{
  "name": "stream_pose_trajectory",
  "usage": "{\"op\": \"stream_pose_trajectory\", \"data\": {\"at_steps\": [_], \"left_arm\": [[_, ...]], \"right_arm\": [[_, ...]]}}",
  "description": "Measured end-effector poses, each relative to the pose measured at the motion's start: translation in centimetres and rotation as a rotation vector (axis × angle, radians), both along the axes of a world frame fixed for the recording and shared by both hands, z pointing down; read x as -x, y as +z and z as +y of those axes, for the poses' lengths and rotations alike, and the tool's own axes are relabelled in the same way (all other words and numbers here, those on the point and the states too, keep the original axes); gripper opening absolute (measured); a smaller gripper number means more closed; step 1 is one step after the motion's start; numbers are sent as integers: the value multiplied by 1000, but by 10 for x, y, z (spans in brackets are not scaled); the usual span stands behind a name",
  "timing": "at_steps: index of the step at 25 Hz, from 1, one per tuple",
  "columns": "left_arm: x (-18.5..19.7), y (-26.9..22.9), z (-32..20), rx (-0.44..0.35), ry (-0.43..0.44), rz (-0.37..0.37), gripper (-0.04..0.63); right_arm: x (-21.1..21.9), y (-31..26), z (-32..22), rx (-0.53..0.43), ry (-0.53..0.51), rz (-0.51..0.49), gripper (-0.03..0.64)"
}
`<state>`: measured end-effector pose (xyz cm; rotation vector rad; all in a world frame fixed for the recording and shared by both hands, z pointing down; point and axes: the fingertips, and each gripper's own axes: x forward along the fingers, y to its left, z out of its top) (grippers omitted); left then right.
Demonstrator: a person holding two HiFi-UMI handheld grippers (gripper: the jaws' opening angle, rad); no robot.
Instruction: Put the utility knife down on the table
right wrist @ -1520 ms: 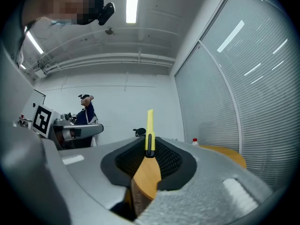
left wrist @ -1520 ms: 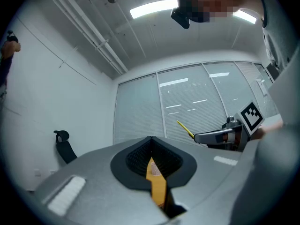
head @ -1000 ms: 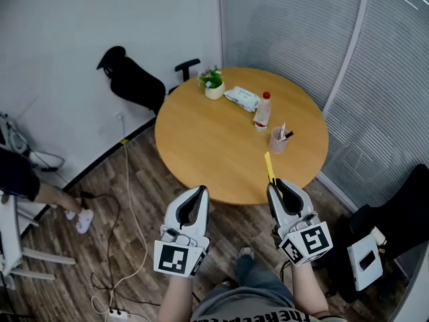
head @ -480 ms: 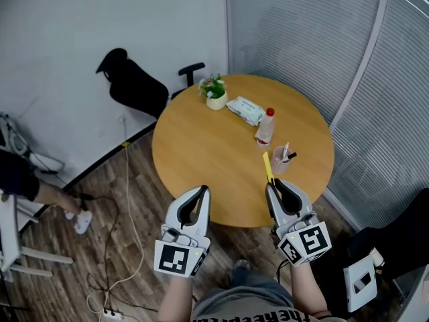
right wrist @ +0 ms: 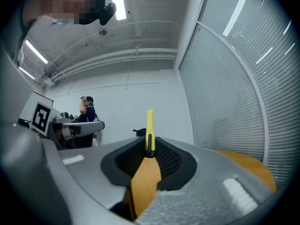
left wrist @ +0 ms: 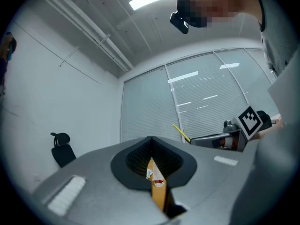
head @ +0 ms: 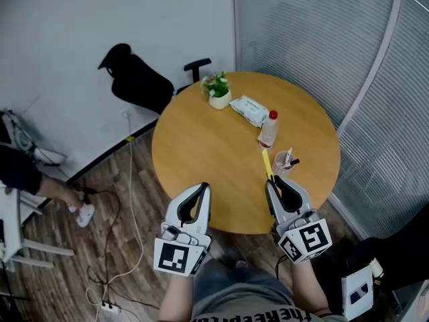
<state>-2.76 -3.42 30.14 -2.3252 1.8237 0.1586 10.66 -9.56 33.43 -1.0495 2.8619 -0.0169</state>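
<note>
A yellow utility knife [head: 268,164] sticks forward out of my right gripper [head: 271,182], which is shut on its handle end. Its tip hangs over the near edge of the round wooden table [head: 201,146], just left of a cup of pens [head: 282,162]. In the right gripper view the knife [right wrist: 149,128] stands upright between the closed jaws. My left gripper [head: 202,187] hovers at the table's near edge, shut with nothing in it. The left gripper view shows the knife [left wrist: 180,132] and the right gripper [left wrist: 225,137] off to the right.
On the far half of the table stand a small potted plant [head: 218,90], a pack of wipes [head: 249,109] and a red-capped bottle [head: 268,129]. A black chair [head: 137,80] stands behind. Cables [head: 127,200] lie on the floor. A person's leg [head: 40,190] is at left.
Both grippers have come forward from the floor side until their tips overlap the table's near edge. The knife tip now lies beside the cup. The jaws' states have not changed.
</note>
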Motion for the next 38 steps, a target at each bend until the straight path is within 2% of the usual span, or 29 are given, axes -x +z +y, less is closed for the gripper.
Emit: {"op": "stream_pose_trajectory", "data": {"at_steps": [13, 24, 38], "left_arm": [[13, -4, -37, 5, 39, -24, 12], [46, 0, -81, 8, 89, -31, 12], [74, 10, -132, 37, 181, -16, 13]], "right_arm": [[16, 6, -31, 30, 35, -4, 67], [42, 18, -71, 67, 106, 11, 67], [62, 55, -114, 167, 204, 53, 67]]}}
